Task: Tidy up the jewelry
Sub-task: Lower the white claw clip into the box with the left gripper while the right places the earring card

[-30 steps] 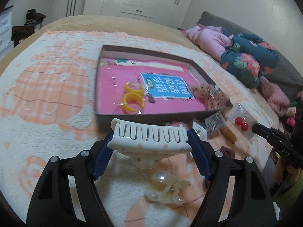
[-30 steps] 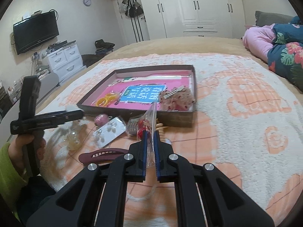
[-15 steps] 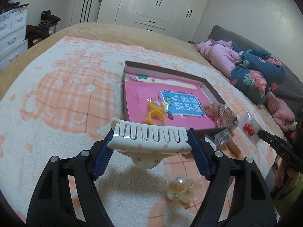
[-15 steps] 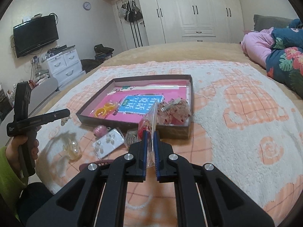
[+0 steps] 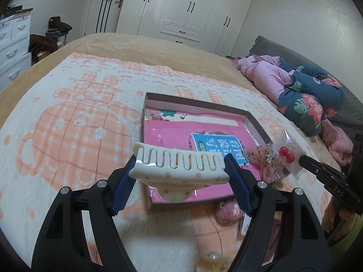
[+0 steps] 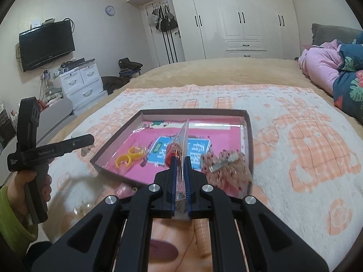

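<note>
My left gripper (image 5: 181, 158) is shut on a white claw hair clip (image 5: 179, 170), held crosswise between its blue pads above the near edge of a shallow brown box (image 5: 197, 103) with a pink lining. My right gripper (image 6: 180, 159) is shut on a clear plastic bag (image 6: 183, 136) holding red bead earrings (image 6: 172, 155), and it hangs over the box (image 6: 192, 111). In the left wrist view that bag (image 5: 287, 155) shows at the right gripper's (image 5: 306, 162) tip. Yellow rings (image 6: 129, 156) and a pink dotted bow clip (image 6: 226, 165) lie inside the box.
A pink trinket (image 5: 226, 210) and a clear claw clip (image 5: 211, 258) lie on the orange-and-white blanket in front of the box. A dark red hair clip (image 6: 163, 249) lies under my right gripper. Folded bedding (image 5: 306, 90) is at the right, white drawers (image 6: 79, 81) at the left.
Both grippers have moved forward and up toward the box, each keeping its grip. The bag now hangs over the box interior, and the white clip over its near edge.
</note>
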Available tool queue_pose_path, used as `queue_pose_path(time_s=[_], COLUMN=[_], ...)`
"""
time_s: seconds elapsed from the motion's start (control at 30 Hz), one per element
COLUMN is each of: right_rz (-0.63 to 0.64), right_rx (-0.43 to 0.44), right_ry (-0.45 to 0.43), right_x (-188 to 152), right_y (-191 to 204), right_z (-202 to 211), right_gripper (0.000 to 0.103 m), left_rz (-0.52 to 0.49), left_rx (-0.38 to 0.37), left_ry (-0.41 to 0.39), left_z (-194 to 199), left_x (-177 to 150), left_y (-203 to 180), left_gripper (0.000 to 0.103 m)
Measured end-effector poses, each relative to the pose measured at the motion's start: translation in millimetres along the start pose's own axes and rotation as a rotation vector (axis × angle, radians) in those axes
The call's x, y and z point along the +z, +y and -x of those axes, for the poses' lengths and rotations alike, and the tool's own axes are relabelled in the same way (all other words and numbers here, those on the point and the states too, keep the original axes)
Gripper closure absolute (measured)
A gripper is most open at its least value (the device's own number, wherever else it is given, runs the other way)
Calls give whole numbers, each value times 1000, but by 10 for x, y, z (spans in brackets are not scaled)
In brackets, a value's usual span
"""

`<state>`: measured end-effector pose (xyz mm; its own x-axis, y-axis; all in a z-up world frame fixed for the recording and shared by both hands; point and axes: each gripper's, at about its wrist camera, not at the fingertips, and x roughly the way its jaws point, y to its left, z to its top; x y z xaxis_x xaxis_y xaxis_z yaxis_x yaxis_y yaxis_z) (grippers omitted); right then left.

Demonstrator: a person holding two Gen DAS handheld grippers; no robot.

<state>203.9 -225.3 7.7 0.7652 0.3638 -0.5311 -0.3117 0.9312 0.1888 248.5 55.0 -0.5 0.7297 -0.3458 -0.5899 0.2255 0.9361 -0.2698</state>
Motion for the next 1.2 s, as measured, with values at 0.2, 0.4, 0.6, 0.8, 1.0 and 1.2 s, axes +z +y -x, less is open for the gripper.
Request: queue_pose_path(time_s=[0.2,0.4,0.6,0.8,1.0,1.2], right_rz=[16,25,17,-16,-52,-69], right_rx=[-20,-63,-119,-172,-203,-212], right_ry=[1,7,32,60,82,91], right_x=[155,267,273,217,153,132], right_y=[-48,-192,-399,-612,-742,-780], right_z=[-228,-400,-560,-724,-837,-881], right_gripper=[96,96,96,96,96,96], left_rz=[-10,-37,-91,-120,-127,-107], left_rx=[-23,-48,-55,-62,-63,-65], left_ry=[14,49,93,132,137,138], left_z=[-205,-448,-666,-812,-851,-849], left_x=[80,56,3,-12,6,2], left_y=[-102,-281,-462,-548,-569,-531], left_gripper=[37,37,37,37,37,34])
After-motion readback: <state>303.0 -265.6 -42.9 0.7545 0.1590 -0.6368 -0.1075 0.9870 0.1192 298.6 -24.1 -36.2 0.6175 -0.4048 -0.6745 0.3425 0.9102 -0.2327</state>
